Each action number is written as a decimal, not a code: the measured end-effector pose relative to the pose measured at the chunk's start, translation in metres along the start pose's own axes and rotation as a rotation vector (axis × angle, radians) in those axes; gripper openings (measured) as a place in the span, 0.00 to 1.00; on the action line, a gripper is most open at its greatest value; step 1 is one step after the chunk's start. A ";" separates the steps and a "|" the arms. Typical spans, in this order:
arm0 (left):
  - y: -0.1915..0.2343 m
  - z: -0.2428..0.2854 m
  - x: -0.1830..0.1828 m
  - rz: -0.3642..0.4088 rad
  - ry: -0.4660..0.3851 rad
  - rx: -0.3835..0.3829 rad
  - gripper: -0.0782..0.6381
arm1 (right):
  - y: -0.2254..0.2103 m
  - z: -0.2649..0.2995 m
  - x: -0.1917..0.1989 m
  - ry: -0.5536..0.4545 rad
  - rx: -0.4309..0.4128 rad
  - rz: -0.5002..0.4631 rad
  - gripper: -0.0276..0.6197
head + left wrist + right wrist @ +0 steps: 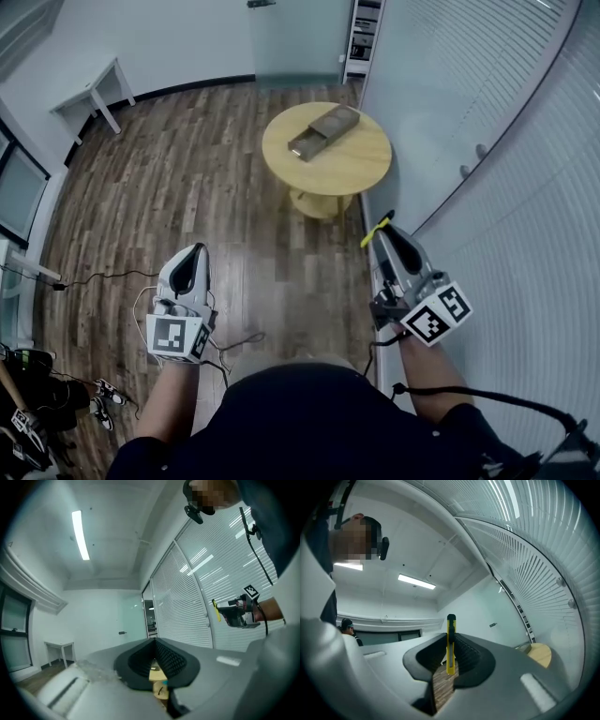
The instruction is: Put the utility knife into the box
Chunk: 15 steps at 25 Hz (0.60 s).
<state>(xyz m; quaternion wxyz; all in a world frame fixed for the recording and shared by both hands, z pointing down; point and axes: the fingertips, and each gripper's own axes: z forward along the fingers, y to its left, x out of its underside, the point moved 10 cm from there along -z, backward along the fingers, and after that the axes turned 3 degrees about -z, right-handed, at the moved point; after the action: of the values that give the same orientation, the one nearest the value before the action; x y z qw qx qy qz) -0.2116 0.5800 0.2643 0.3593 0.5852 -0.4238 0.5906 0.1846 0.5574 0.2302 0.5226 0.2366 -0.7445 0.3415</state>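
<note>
Utility knife, yellow, clamped between jaws of my right hand-held gripper, near right beside the blinds, my left hand-held gripper closed tight on nothing, box lying open on round table, far ahead, well apart from knife.

Table: the round light-wood table stands on the dark plank floor, ahead of the person and beside the slatted glass wall at right.
Box: the flat brown open box lies on the table, toward its far side.
Knife: the yellow utility knife sits between the jaws of the right gripper, tip ahead (well short of the table).
Grippers: the left gripper is at left, well apart from the right one.
Side table: the small white side table stands far left, by the back wall.
</note>
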 end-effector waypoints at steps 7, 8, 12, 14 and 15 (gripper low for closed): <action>0.002 0.025 -0.005 0.028 0.040 0.011 0.11 | -0.025 0.014 0.018 0.026 0.022 0.070 0.13; 0.006 0.033 -0.002 0.017 0.046 0.013 0.11 | -0.030 0.021 0.020 0.033 0.023 0.071 0.13; 0.018 0.066 0.018 -0.015 0.087 0.045 0.11 | -0.047 0.054 0.027 0.055 0.021 0.059 0.13; 0.027 0.088 0.028 -0.029 0.083 0.074 0.11 | -0.058 0.074 0.029 0.056 0.033 0.047 0.13; 0.033 0.100 0.031 -0.039 0.078 0.084 0.11 | -0.064 0.084 0.030 0.054 0.043 0.042 0.13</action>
<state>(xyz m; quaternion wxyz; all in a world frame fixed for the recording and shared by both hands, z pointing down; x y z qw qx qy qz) -0.2051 0.4731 0.2878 0.3618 0.5845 -0.3728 0.6232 0.1676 0.4524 0.2569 0.5301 0.2228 -0.7273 0.3748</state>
